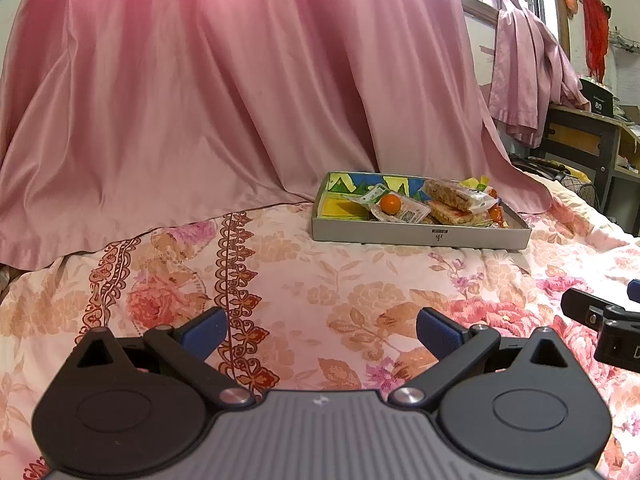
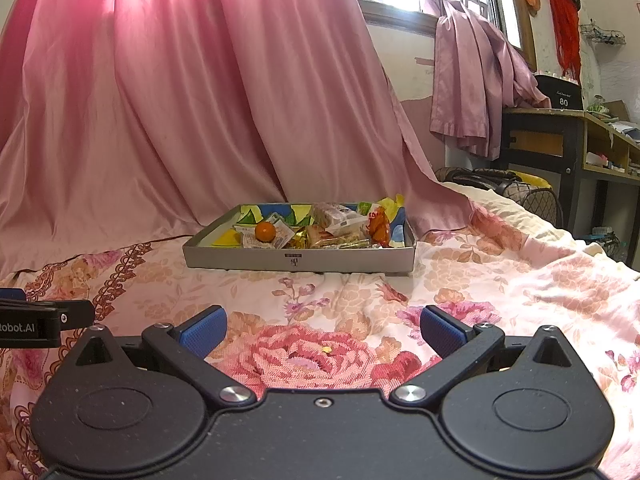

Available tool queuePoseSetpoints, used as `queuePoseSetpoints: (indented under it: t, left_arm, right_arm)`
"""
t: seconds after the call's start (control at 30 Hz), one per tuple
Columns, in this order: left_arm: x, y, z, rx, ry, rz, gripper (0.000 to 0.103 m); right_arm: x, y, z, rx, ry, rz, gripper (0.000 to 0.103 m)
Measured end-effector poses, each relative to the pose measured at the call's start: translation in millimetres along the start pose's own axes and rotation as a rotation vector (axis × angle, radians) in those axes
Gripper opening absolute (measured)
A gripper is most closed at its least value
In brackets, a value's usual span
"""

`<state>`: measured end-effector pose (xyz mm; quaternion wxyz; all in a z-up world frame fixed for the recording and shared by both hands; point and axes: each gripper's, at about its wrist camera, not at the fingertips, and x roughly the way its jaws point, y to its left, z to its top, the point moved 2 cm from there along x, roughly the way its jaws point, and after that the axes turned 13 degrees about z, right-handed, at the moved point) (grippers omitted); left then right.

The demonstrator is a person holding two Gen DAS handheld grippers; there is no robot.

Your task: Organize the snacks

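A shallow grey box [image 1: 420, 236] [image 2: 298, 259] with a colourful lining sits on the floral bedspread. It holds several wrapped snacks: a small orange ball [image 1: 390, 203] [image 2: 265, 231], grain bars in clear wrappers [image 1: 456, 196] [image 2: 340, 220], and a red-orange packet [image 2: 379, 227]. My left gripper [image 1: 322, 334] hovers open over the bedspread, well short of the box, nothing between its blue pads. My right gripper [image 2: 322, 330] is likewise open and empty, in front of the box. Each gripper shows at the edge of the other's view: the right gripper [image 1: 600, 320] and the left gripper [image 2: 36, 322].
A pink curtain [image 1: 224, 92] drapes down onto the bed behind the box. A dark desk [image 2: 560, 148] with shelves stands at the right, and a dark mesh basket [image 2: 520, 192] sits beside the bed. A tiny yellow crumb [image 2: 327, 348] lies on the bedspread.
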<state>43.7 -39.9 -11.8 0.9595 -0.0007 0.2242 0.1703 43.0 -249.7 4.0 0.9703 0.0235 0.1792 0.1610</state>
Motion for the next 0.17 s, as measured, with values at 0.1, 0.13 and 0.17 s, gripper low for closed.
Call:
queuePoseSetpoints:
  t: [0.1, 0.13, 0.17]
  left_arm:
    - [0.4, 0.0, -0.1, -0.001, 0.004, 0.002, 0.103]
    - [0.6, -0.1, -0.3, 0.0, 0.006, 0.002, 0.103]
    - [1.1, -0.2, -0.1, 0.0, 0.009, 0.001, 0.103]
  right_arm:
    - [0.1, -0.2, 0.4, 0.0, 0.001, 0.001, 0.102]
    - [-1.4, -0.1, -1.2, 0.0, 0.002, 0.001, 0.102]
    - [1.2, -0.4, -0.6, 0.0, 0.003, 0.001, 0.102]
